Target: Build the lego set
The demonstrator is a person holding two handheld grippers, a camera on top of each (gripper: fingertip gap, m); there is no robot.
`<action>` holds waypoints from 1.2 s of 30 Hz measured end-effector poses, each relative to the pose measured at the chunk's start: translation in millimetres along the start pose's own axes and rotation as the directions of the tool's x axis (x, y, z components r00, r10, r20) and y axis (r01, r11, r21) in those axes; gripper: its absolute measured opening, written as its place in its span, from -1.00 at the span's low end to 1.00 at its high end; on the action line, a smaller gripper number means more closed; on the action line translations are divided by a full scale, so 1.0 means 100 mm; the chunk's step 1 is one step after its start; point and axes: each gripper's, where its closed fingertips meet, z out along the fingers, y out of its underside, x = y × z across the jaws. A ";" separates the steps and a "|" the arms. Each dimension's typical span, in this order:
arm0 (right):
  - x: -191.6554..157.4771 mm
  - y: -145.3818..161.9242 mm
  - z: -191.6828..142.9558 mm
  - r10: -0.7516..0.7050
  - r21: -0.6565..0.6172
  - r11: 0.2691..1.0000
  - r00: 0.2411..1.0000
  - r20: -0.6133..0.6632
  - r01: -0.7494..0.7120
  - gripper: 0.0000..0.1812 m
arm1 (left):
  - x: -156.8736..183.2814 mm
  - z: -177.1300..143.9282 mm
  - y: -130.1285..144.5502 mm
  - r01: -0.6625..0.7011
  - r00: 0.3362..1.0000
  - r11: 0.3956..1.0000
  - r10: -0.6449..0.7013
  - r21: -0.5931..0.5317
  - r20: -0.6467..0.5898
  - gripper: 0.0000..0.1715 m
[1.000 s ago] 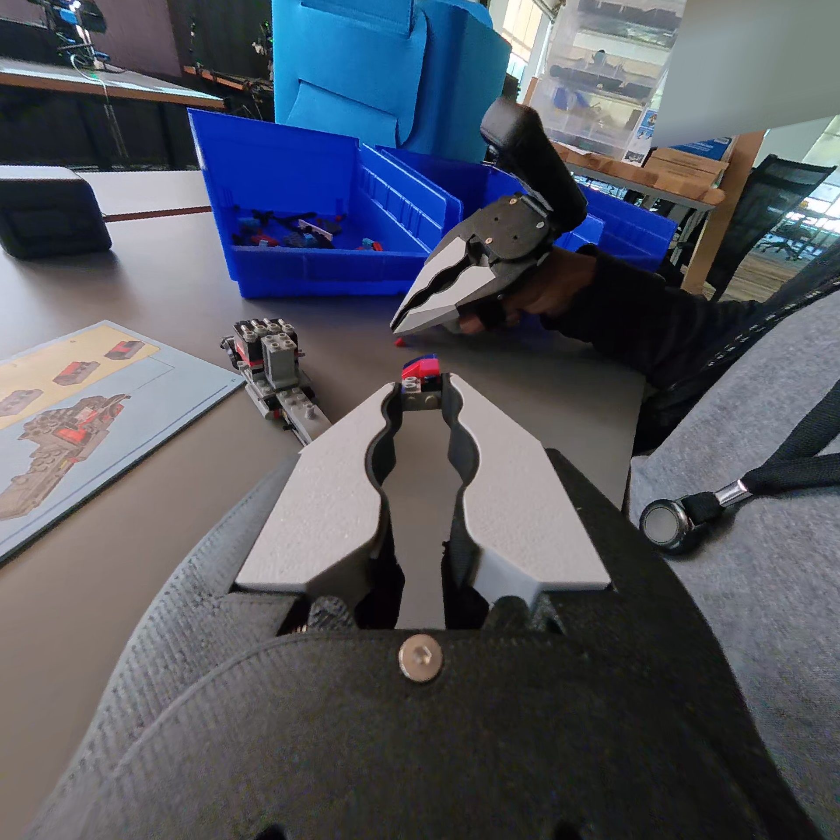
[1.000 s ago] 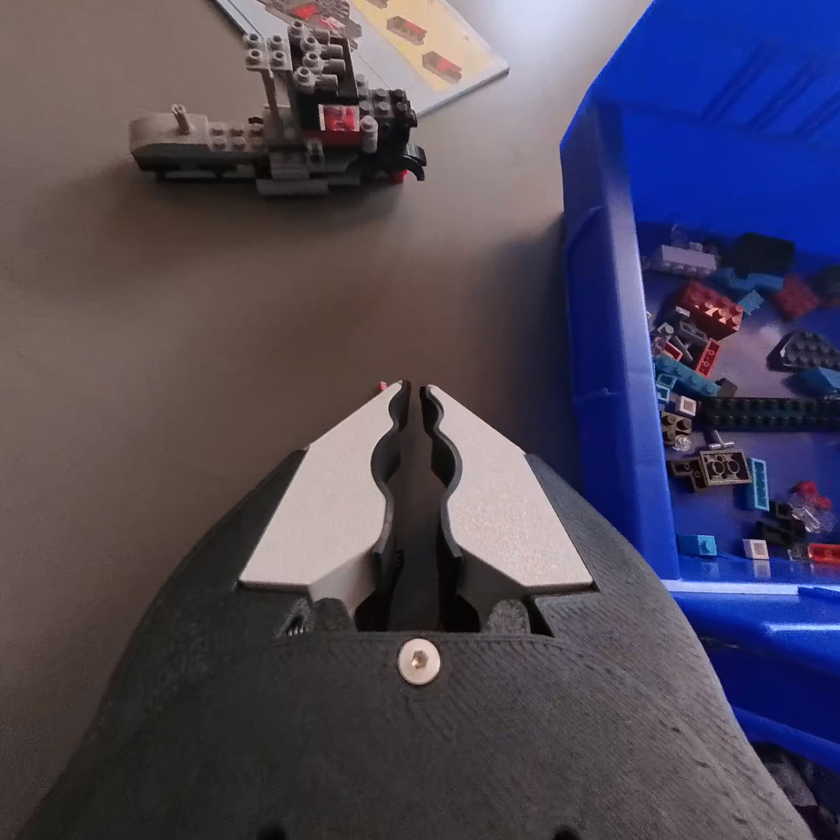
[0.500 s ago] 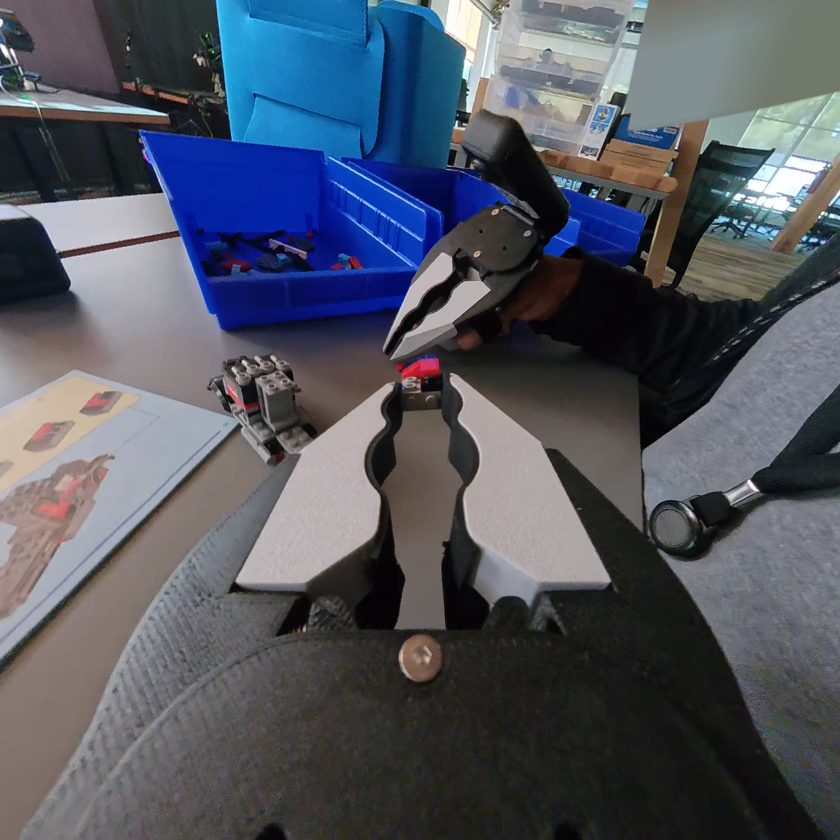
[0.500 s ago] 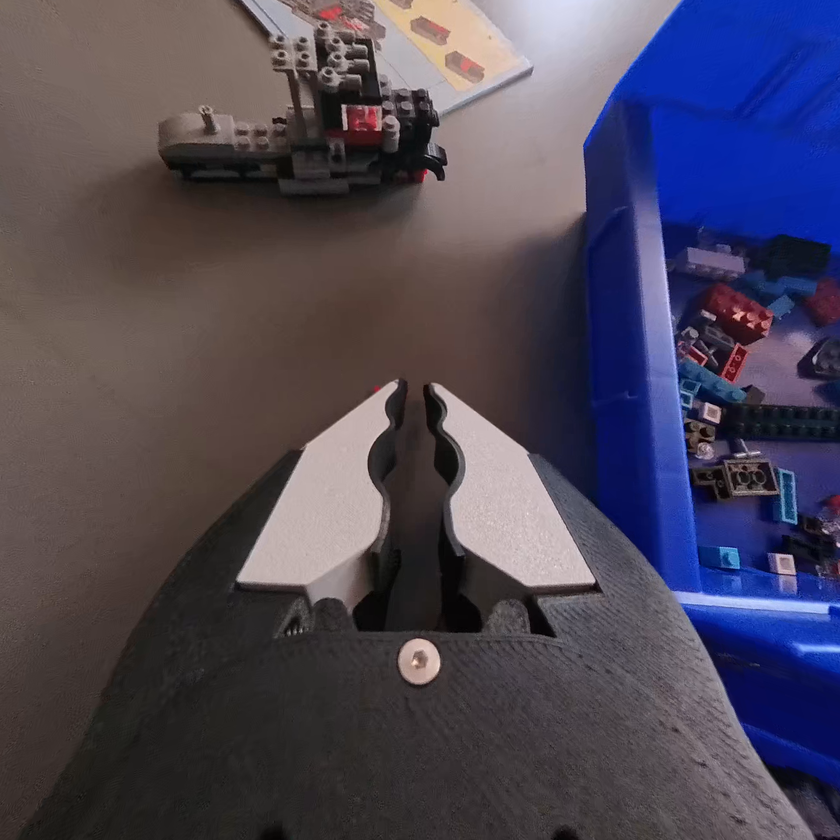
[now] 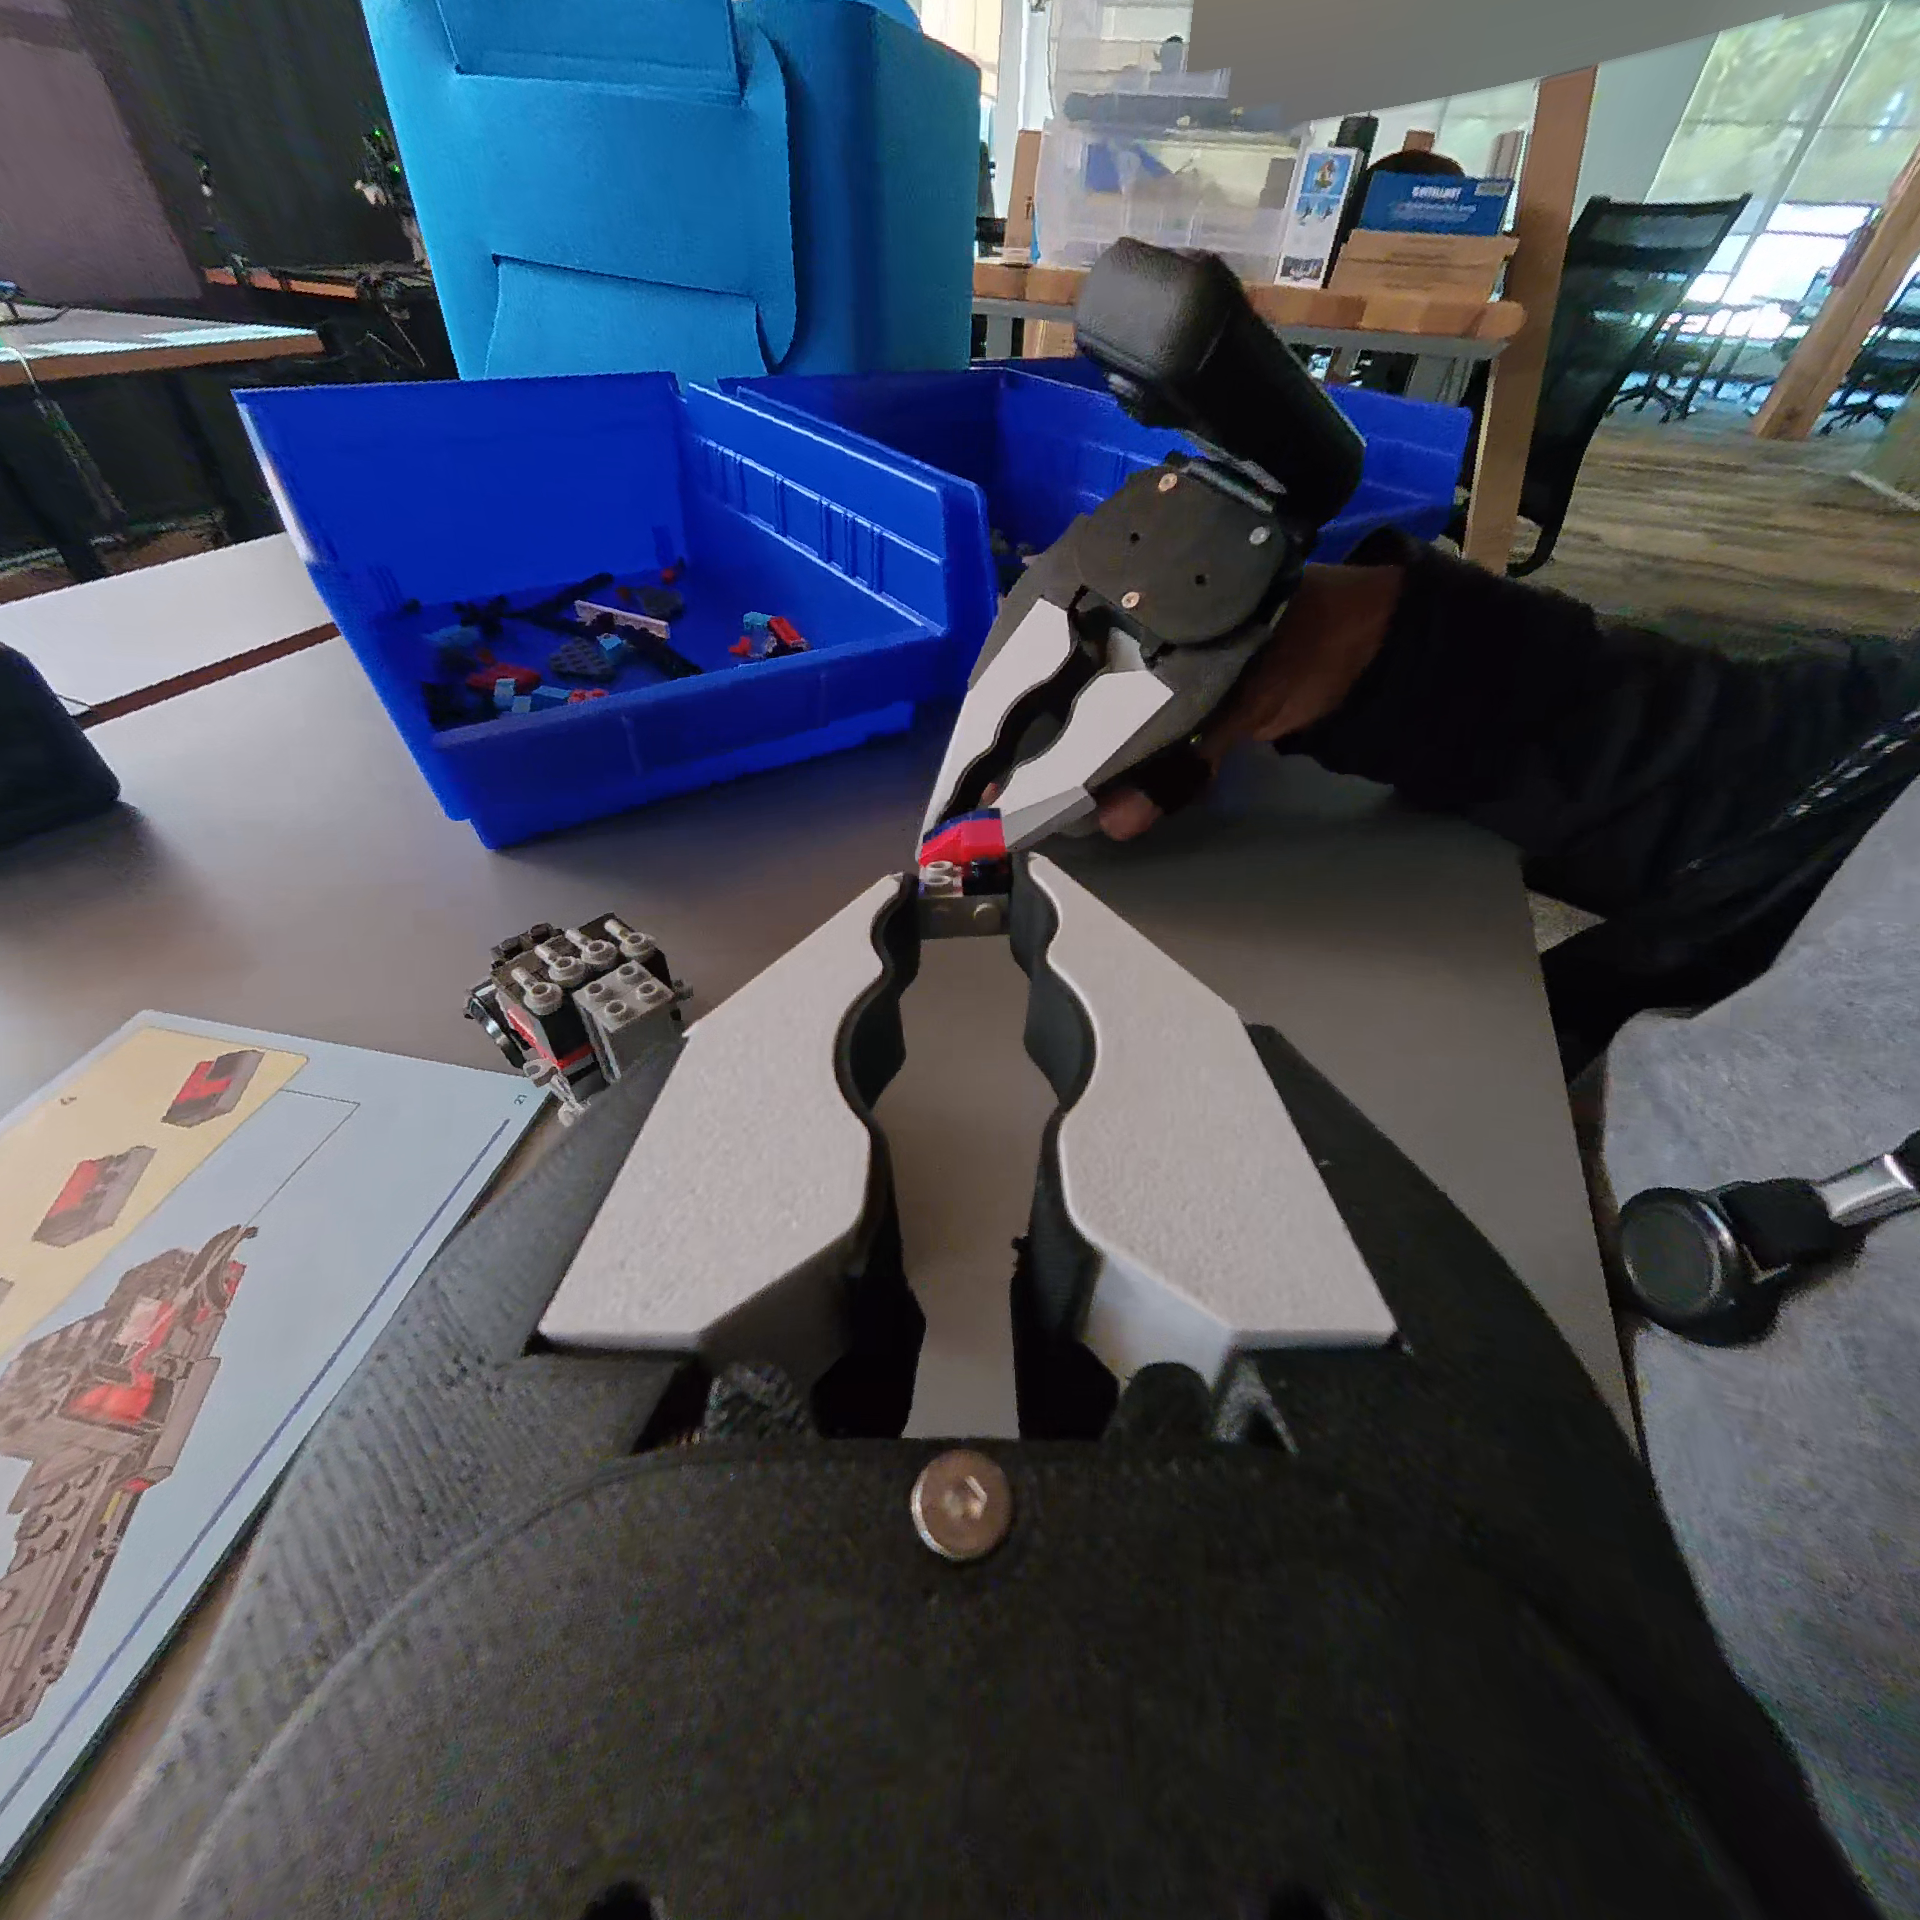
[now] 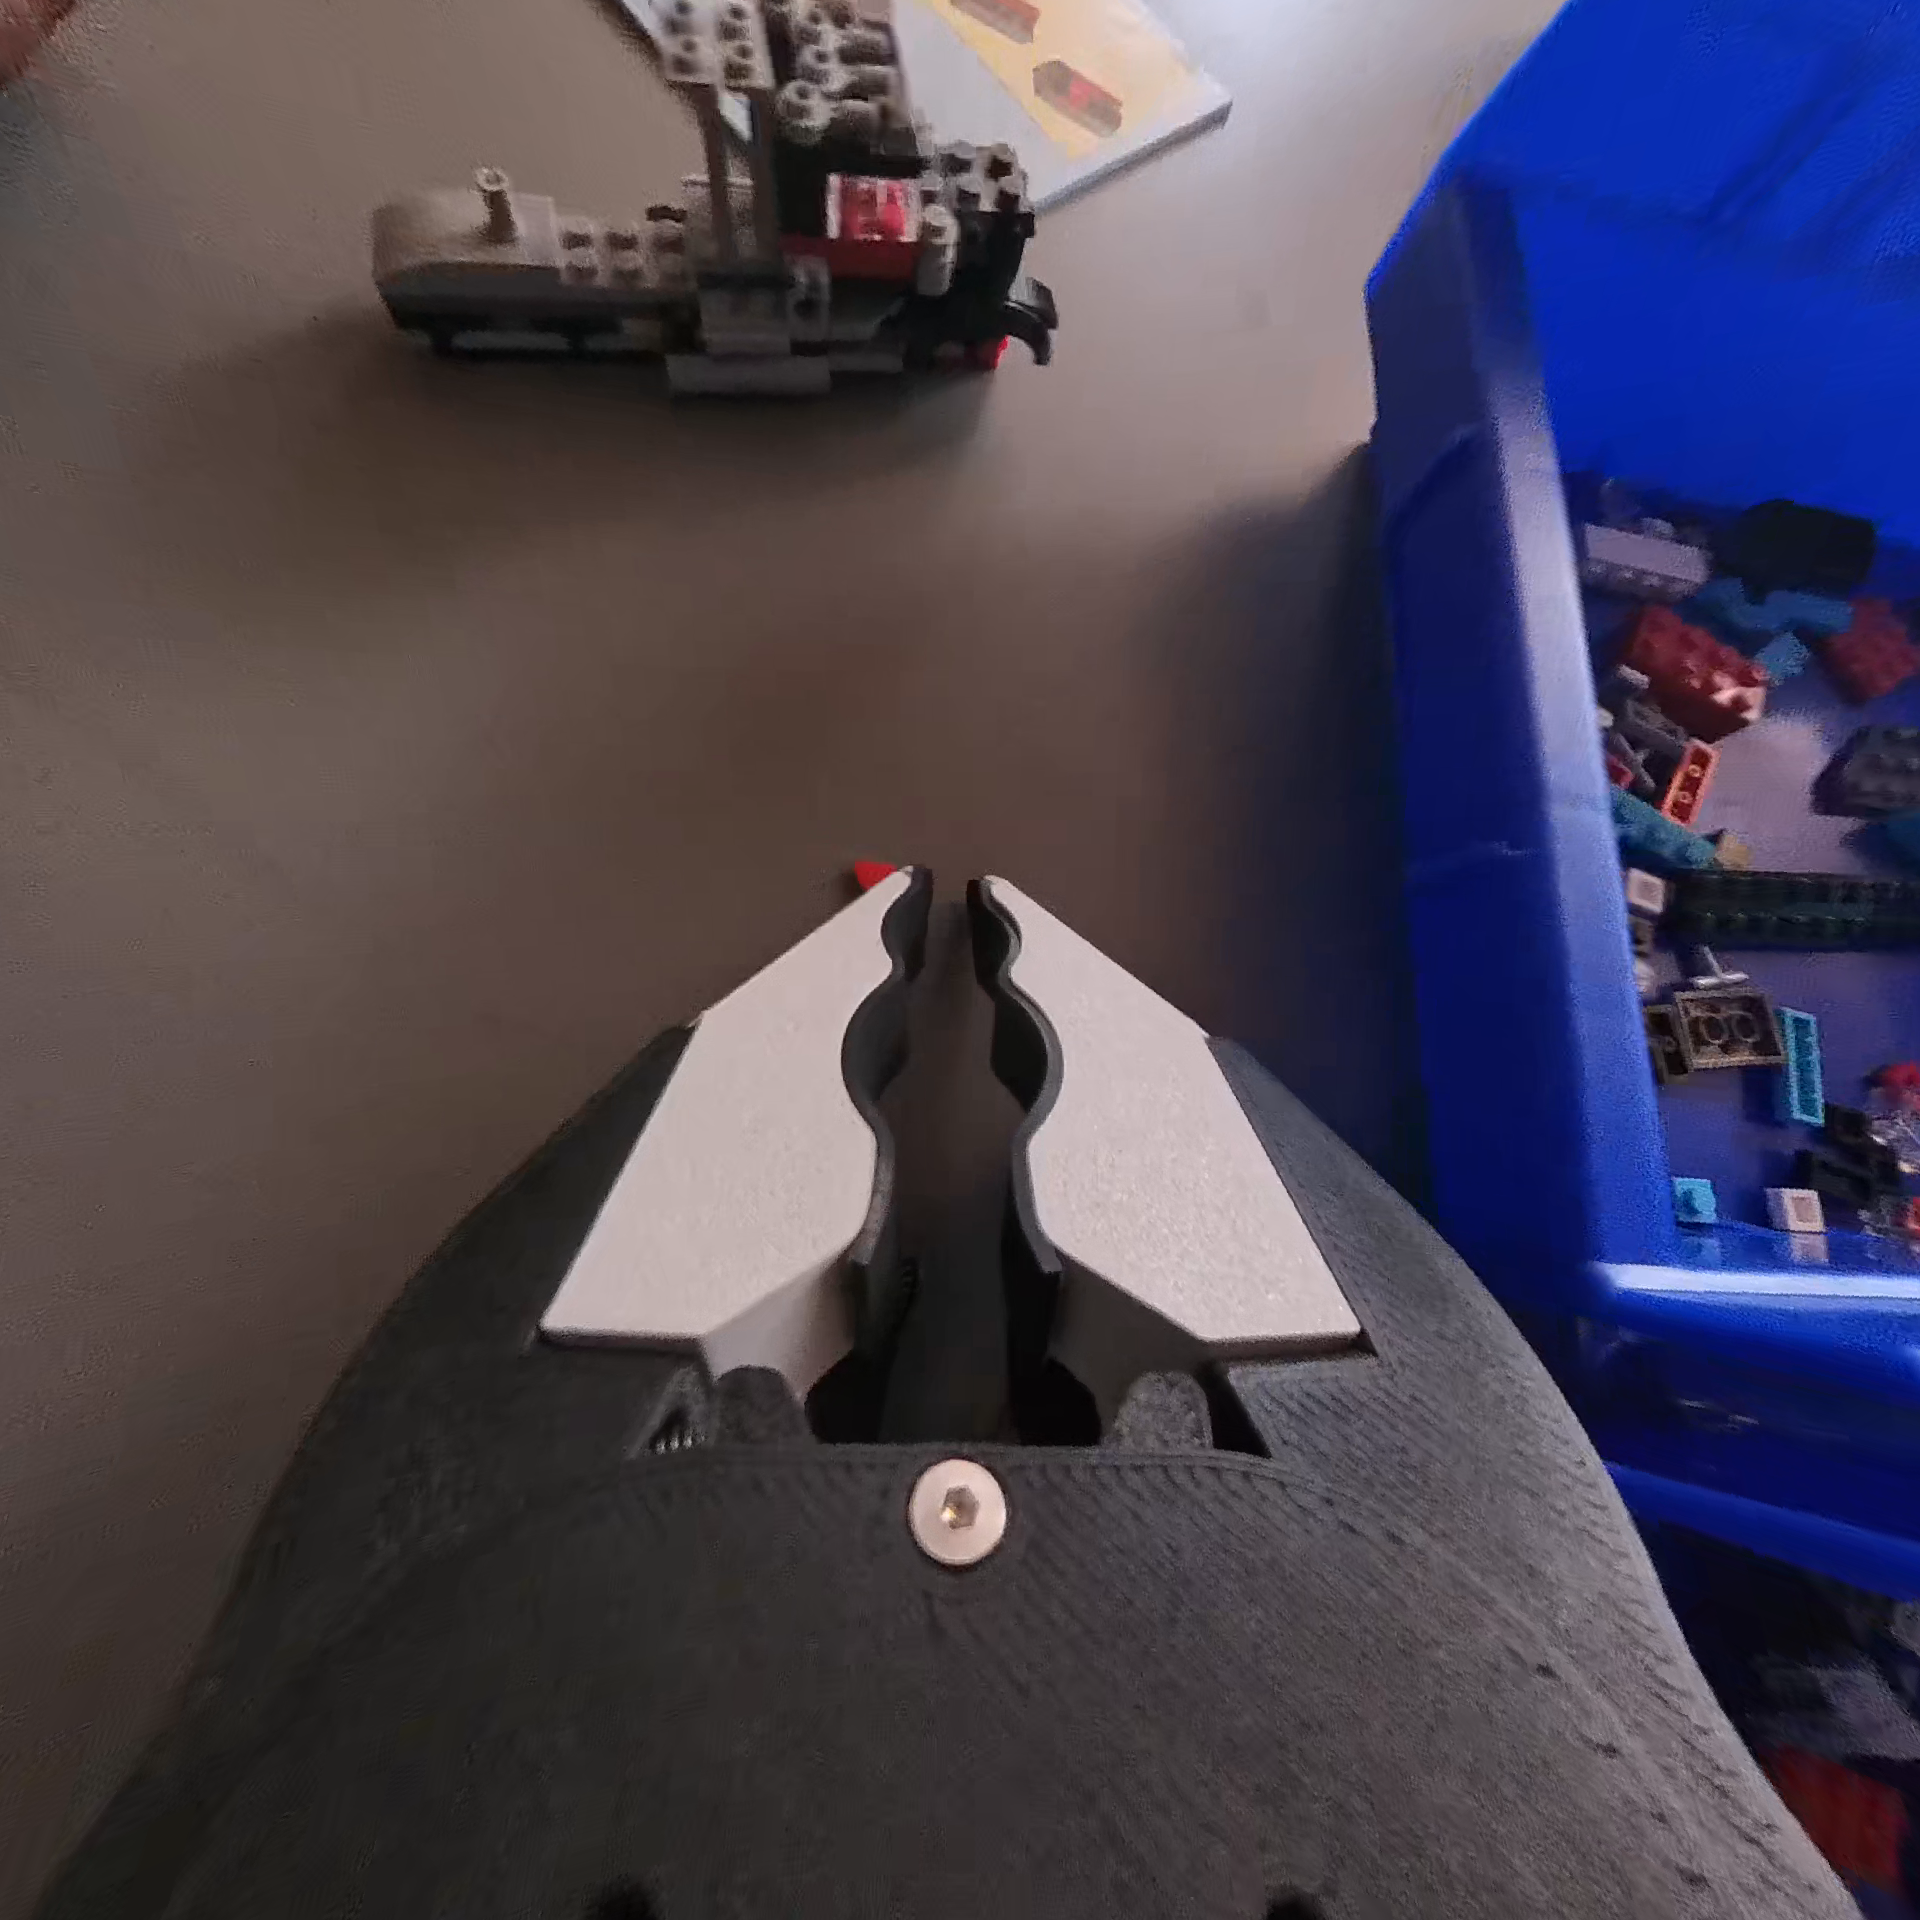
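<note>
The left gripper (image 5: 964,902) is clamping a little gray lego sub-assembly (image 5: 962,906) right at its fingertips, holding it up off the gray table (image 5: 312,862). The chunk has gray studs at the bottom with red and blue bits stacked on top.

The right gripper (image 5: 971,821) is coming in from above and behind, tips angled down and sitting right on the red and blue top of that chunk. In its own wrist view the right gripper (image 6: 948,883) is showing its fingers nearly pinched together with just a thin slit between them, and a tiny red piece (image 6: 871,873) is peeking out beside the left tip. I honestly can't tell if it's actually gripping that piece or just touching it.

The bigger half-built lego model (image 6: 717,249), gray and black with a red window block, is sitting on the table well apart from both grippers, next to the instruction booklet (image 5: 156,1299) that's lying flat.

Two blue parts bins (image 5: 623,582) are standing at the back of the table with loose bricks (image 6: 1745,831) scattered inside, mostly red, teal, black and gray.
</note>
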 end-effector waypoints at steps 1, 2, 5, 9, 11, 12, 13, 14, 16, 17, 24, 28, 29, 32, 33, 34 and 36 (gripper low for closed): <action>-0.05 -0.01 0.00 0.002 0.001 1.000 1.000 0.006 -0.002 -0.90 | 0.02 -0.01 0.00 -0.010 1.000 1.000 0.010 0.000 0.000 -0.80; -0.08 -0.02 0.00 0.005 0.001 1.000 1.000 0.005 -0.005 -0.89 | 0.04 -0.02 0.00 -0.014 1.000 1.000 0.014 0.003 -0.003 -0.80; -0.15 -0.04 -0.01 0.003 0.000 1.000 0.999 -0.032 -0.003 -0.85 | 0.09 -0.06 -0.03 -0.012 1.000 0.999 0.012 0.030 -0.012 -0.80; -0.27 -0.07 -0.02 -0.007 0.001 1.000 0.999 -0.035 0.007 -0.81 | 0.15 -0.12 -0.06 -0.032 0.999 0.998 0.032 0.056 -0.008 -0.80; -0.32 -0.09 -0.01 -0.004 0.001 1.000 0.999 -0.035 0.004 -0.79 | 0.15 -0.14 -0.07 -0.048 0.999 0.997 0.049 0.057 0.000 -0.80; -0.34 -0.09 -0.01 -0.007 0.001 1.000 0.999 -0.037 0.007 -0.79 | 0.15 -0.15 -0.07 -0.055 0.998 0.997 0.055 0.060 0.006 -0.80; -0.36 -0.10 0.00 -0.010 0.001 1.000 0.999 -0.042 0.011 -0.79 | 0.15 -0.16 -0.08 -0.057 0.998 0.996 0.056 0.065 0.008 -0.80; -0.37 -0.11 0.00 -0.014 0.001 1.000 0.999 -0.050 0.014 -0.79 | 0.16 -0.17 -0.09 -0.055 0.999 0.996 0.054 0.072 0.008 -0.80; -0.36 -0.13 0.02 -0.020 -0.003 1.000 0.997 -0.074 0.019 -0.77 | 0.16 -0.20 -0.10 -0.049 0.999 0.995 0.049 0.086 0.011 -0.80; -0.34 -0.14 0.02 -0.019 -0.002 1.000 0.996 -0.085 0.019 -0.75 | 0.16 -0.21 -0.11 -0.050 0.999 0.994 0.049 0.093 0.013 -0.80; -0.18 -0.03 -0.07 0.004 0.005 1.000 0.996 -0.094 -0.003 -0.69 | 0.12 -0.26 -0.10 -0.057 0.998 0.994 0.053 0.095 0.039 -0.80; -0.17 -0.05 -0.03 -0.004 -0.001 1.000 0.996 -0.089 0.004 -0.70 | 0.14 -0.28 -0.09 -0.071 0.997 0.992 0.067 0.101 0.046 -0.80; -0.19 -0.08 -0.01 -0.010 -0.001 1.000 0.996 -0.085 0.010 -0.71 | 0.15 -0.28 -0.09 -0.073 0.996 0.992 0.068 0.105 0.051 -0.80; -0.26 -0.13 0.03 -0.027 0.003 1.000 0.997 -0.070 0.027 -0.71 | 0.13 -0.31 -0.12 -0.077 0.995 0.989 0.068 0.123 0.069 -0.81; -0.28 -0.14 0.03 -0.032 0.004 0.999 0.997 -0.069 0.032 -0.71 | 0.13 -0.32 -0.12 -0.074 0.995 0.989 0.065 0.128 0.071 -0.80; -0.29 -0.15 0.04 -0.036 0.005 0.999 0.997 -0.068 0.036 -0.71 | 0.12 -0.33 -0.12 -0.071 0.995 0.989 0.062 0.132 0.073 -0.80; -0.31 -0.16 0.05 -0.042 0.007 0.999 0.997 -0.067 0.043 -0.70 | 0.12 -0.34 -0.13 -0.069 0.996 0.988 0.059 0.137 0.071 -0.80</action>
